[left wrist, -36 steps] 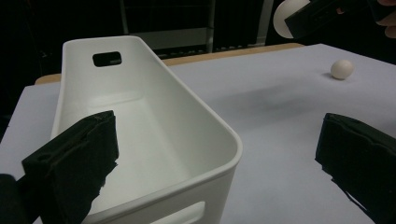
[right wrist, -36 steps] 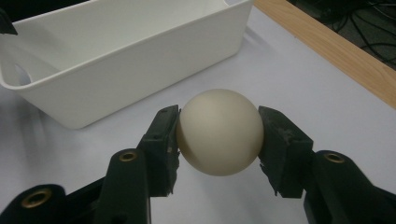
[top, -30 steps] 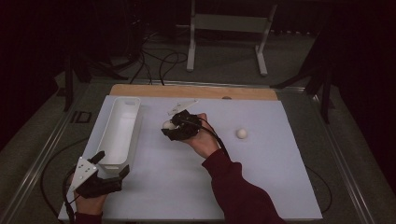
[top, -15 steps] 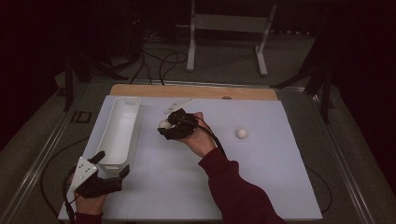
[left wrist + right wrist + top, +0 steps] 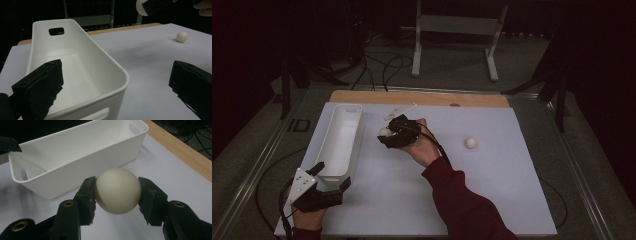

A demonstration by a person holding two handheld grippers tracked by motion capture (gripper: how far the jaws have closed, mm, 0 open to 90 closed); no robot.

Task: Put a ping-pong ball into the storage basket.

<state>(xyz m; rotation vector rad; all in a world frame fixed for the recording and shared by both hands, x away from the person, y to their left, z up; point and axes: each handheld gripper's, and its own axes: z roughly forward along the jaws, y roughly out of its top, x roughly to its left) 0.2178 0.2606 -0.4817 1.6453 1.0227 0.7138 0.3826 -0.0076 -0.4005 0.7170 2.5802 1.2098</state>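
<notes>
From above, the right claw (image 5: pixel 388 134) had drifted slightly closer to the white bin (image 5: pixel 339 142), clamped on a ball (image 5: pixel 384 132), so the drop looked near. The left claw (image 5: pixel 117 85) gaped empty astride the bin's near corner. Along the right claw (image 5: pixel 117 192), both pads pinched the ball above the tabletop (image 5: pixel 175 175).

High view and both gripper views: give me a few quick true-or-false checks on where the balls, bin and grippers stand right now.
1. The right gripper is shut on a white ball. True.
2. The white bin already holds a ball. False: its inside is bare.
3. A second ball lies on the table, right of the right hand. True.
4. The left gripper is clamped shut on the bin. False: its fingers stand open around the bin's near end.
5. The held ball is over the bin. False: it is beside it, above the table.
</notes>
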